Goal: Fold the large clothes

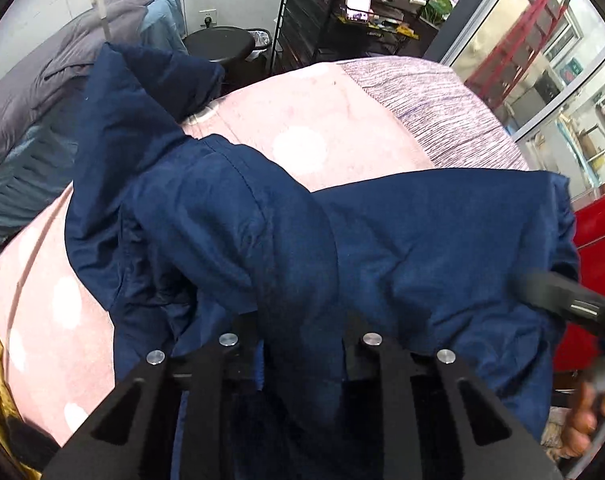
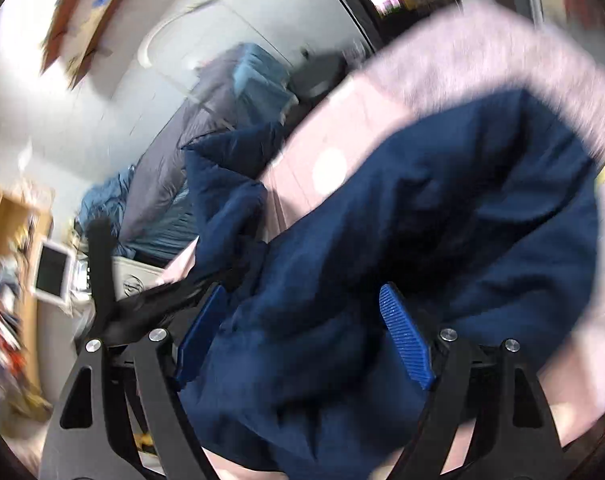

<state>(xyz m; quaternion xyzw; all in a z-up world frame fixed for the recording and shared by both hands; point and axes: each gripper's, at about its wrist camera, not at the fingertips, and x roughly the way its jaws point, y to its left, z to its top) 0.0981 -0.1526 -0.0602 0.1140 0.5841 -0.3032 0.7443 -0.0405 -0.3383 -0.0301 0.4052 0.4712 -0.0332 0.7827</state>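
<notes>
Pinching a ridge of the navy garment point(image 1: 242, 216), the left gripper point(image 1: 302, 344) had its jaws drawn nearly together w/ cloth bunched between them, so it was the nearer hand. Right gripper point(image 2: 302, 336) stood wide, blue pads point(image 2: 406, 344) apart, fabric lying between but unpressed. Garment spread ahead of both, long axis running crosswise over the pink dotted blanket point(image 1: 302, 120); grey bedding point(image 1: 30, 92) beyond.
</notes>
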